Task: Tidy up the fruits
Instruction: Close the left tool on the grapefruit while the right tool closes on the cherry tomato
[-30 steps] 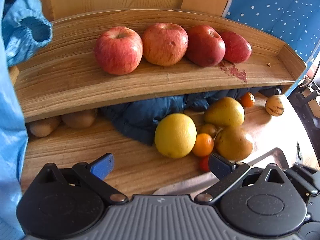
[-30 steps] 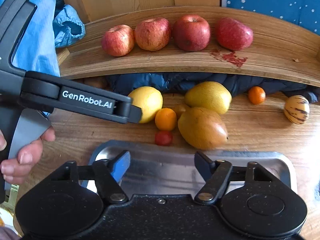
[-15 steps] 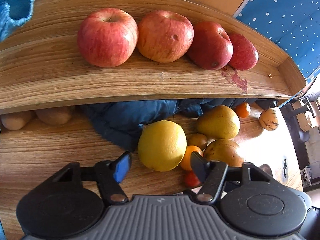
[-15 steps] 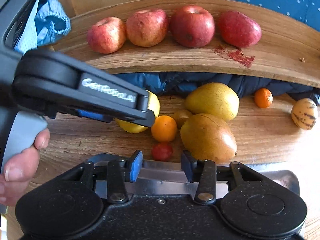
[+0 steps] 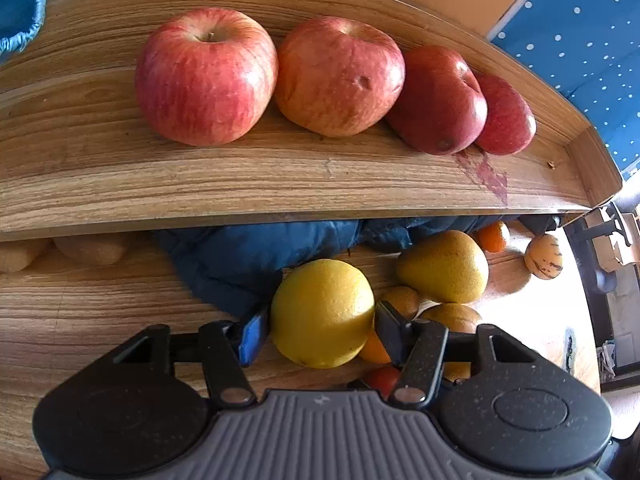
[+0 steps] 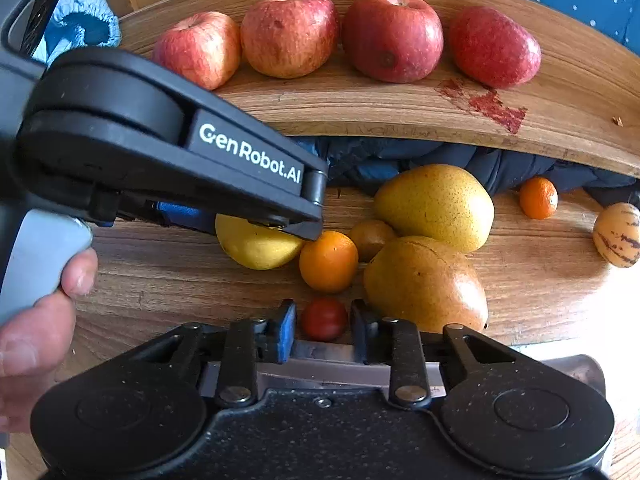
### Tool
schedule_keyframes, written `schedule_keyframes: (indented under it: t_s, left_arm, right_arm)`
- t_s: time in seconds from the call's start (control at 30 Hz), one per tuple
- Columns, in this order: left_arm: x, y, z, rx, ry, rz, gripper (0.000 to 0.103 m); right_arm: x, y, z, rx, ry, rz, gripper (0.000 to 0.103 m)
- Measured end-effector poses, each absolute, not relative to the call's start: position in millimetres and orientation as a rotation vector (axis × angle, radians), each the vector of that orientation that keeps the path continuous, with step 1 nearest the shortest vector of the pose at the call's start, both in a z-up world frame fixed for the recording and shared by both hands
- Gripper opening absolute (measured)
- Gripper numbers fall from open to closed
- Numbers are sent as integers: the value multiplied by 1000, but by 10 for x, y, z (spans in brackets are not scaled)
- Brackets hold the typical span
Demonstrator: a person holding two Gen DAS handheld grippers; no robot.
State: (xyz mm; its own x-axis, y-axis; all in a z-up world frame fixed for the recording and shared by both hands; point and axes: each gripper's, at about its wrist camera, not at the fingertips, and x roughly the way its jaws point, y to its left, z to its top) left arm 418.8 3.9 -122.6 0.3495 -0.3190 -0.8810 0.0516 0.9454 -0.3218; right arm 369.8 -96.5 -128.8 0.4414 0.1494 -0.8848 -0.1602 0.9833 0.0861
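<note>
The left gripper [image 5: 320,330] pinches the big yellow citrus [image 5: 322,313]; the right gripper [image 6: 323,330], spread narrowly, brackets the small red tomato [image 6: 324,318].

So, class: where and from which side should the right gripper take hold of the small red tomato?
Grip the tomato across its widest middle, coming in low from the near side. It is small and round, with bare tabletop to its left, but the brown pear crowds its right, so the right gripper needs a narrow opening.

We see a wood-grain table [image 5: 100,304] below a curved wooden shelf [image 5: 240,184]. Blue polka-dot fabric [image 5: 580,40] sits up right, with bright sunlight there.
</note>
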Motion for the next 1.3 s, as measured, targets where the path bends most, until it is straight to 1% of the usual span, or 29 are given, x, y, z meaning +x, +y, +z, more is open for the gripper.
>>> schedule_keyframes:
  t_s: [0.1, 0.8, 0.93, 1.03, 1.1, 1.2, 1.23, 1.3]
  left_arm:
    - [4191, 50, -1227, -260, 1190, -245, 60]
    - [3805, 346, -1099, -305, 1180, -232, 60]
    - [3726, 369, -1081, -307, 1183, -232, 60]
    - [3673, 383, -1058, -306, 1178, -229, 60]
    - [3641, 398, -1045, -303, 1174, -227, 60]
    - [3610, 411, -1033, -306, 1171, -217, 60]
    - [3604, 413, -1028, -306, 1169, -215, 60]
    - [3585, 431, -1007, -306, 1161, -211, 60]
  right_arm:
    - [3686, -974, -1288, -1, 1094, 196, 27]
    - [3508, -1154, -1197, 59, 1045, 209, 24]
    - [3519, -1107, -1215, 49, 1030, 181, 27]
    - [3566, -1064, -1265, 23, 1044, 159, 31]
    - [3608, -1058, -1296, 26, 1049, 151, 31]
    - [3635, -1042, -1323, 9, 1060, 141, 28]
    - [3640, -1035, -1342, -1, 1065, 136, 24]
    - [3635, -1029, -1355, -8, 1055, 135, 23]
